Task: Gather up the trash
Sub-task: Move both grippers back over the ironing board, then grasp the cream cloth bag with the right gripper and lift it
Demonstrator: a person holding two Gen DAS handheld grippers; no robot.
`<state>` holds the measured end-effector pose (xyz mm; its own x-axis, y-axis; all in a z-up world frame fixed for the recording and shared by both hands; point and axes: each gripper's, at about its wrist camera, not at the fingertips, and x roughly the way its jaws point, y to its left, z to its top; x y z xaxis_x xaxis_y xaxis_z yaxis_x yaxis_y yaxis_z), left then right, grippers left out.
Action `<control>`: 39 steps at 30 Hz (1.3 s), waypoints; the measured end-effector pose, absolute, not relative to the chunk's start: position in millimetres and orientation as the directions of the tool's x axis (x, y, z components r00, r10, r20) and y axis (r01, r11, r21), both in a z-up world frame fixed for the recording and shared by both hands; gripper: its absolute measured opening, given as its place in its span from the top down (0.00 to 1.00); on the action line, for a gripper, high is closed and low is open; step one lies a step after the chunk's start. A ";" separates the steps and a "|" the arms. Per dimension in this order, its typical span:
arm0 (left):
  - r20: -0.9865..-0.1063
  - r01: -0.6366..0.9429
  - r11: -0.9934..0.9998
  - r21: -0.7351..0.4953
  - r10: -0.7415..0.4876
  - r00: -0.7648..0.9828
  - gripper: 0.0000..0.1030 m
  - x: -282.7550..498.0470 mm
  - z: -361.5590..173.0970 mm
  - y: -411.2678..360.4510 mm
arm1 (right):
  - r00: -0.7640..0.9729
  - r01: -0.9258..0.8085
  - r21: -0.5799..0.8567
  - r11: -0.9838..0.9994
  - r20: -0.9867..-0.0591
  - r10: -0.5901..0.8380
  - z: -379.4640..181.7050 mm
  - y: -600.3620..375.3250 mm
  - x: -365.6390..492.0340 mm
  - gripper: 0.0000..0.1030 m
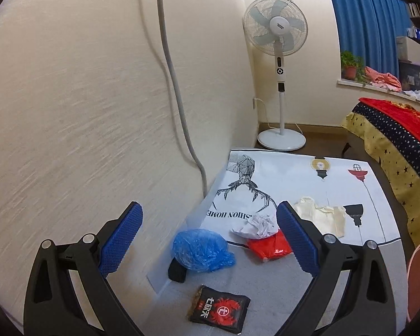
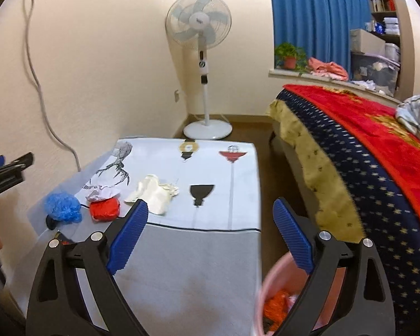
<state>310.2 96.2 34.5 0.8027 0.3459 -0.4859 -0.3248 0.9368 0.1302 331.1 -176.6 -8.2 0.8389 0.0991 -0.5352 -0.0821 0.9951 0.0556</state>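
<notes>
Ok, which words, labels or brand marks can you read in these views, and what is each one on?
"SHION HOME", upside down and partly hidden by crumpled paper: on the printed tablecloth.
Chinese characters beside a red crab logo: on the black snack packet; too stylised to read reliably.
Brand badge on the fan hub: too small to read.
Book spines on the shelf: too blurred.

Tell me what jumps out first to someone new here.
Trash litters the printed table cover: a blue plastic wad by the wall, a red wrapper under crumpled paper, a black snack packet nearest. A pink bin beside the table already holds orange trash; both grippers are empty.
</notes>
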 end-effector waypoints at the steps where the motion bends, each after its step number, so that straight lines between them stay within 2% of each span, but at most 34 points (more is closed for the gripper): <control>1: -0.492 -0.323 0.938 0.128 0.343 0.800 0.09 310.6 34.2 97.6 | 0.835 -0.078 0.060 0.995 -0.541 0.098 -13.5 -170.8 340.3 0.13; 7: -0.497 -0.339 0.933 0.122 0.353 0.793 0.10 309.5 35.2 108.5 | 0.787 -0.075 0.061 0.995 -0.609 0.096 -69.9 -128.6 409.4 0.13; 16: -0.509 -0.351 0.928 0.127 0.364 0.780 0.10 315.3 32.9 113.4 | 0.757 -0.092 0.039 0.995 -0.646 0.095 -111.0 -90.7 460.6 0.14; 19: -0.520 -0.361 0.924 0.123 0.370 0.770 0.10 318.2 30.5 117.1 | 0.735 -0.112 0.061 0.992 -0.667 0.124 -119.8 -85.2 472.2 0.21; 21: -0.529 -0.368 0.923 0.112 0.369 0.765 0.10 319.9 29.2 119.8 | 0.713 -0.131 0.078 0.988 -0.685 0.149 -125.3 -82.7 477.7 0.34; 22: -0.532 -0.369 0.923 0.108 0.368 0.763 0.10 320.4 28.6 120.8 | 0.703 -0.141 0.089 0.986 -0.693 0.163 -128.2 -81.3 479.8 0.36; 28: -0.546 -0.377 0.919 0.113 0.374 0.749 0.09 323.2 24.3 122.0 | 0.682 -0.149 0.105 0.983 -0.709 0.179 -132.8 -78.4 485.2 0.40; 30: -0.547 -0.377 0.919 0.114 0.374 0.749 0.10 324.2 24.1 121.8 | 0.679 -0.157 0.113 0.981 -0.709 0.190 -133.0 -78.5 484.9 0.55; 31: -0.547 -0.377 0.919 0.113 0.375 0.749 0.10 324.4 24.0 122.0 | 0.679 -0.158 0.115 0.981 -0.709 0.192 -132.9 -78.7 484.5 0.59; 33: -0.547 -0.377 0.919 0.115 0.376 0.748 0.09 324.5 23.8 121.5 | 0.673 -0.172 0.129 0.977 -0.709 0.212 -133.2 -78.5 483.2 0.84; 36: -0.547 -0.377 0.919 0.118 0.377 0.747 0.10 325.4 23.6 121.7 | 0.688 -0.185 0.133 0.974 -0.690 0.225 -129.7 -78.1 477.4 0.96; 39: -0.549 -0.387 0.914 0.119 0.385 0.742 0.10 326.4 22.4 123.5 | 0.714 -0.189 0.129 0.973 -0.663 0.226 -121.2 -78.7 470.6 0.98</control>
<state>326.4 123.5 22.4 0.7417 0.3852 -0.5491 -0.3866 0.9145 0.1194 470.6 -78.7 -121.2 0.7138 0.2263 -0.6627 -0.1886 0.9735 0.1293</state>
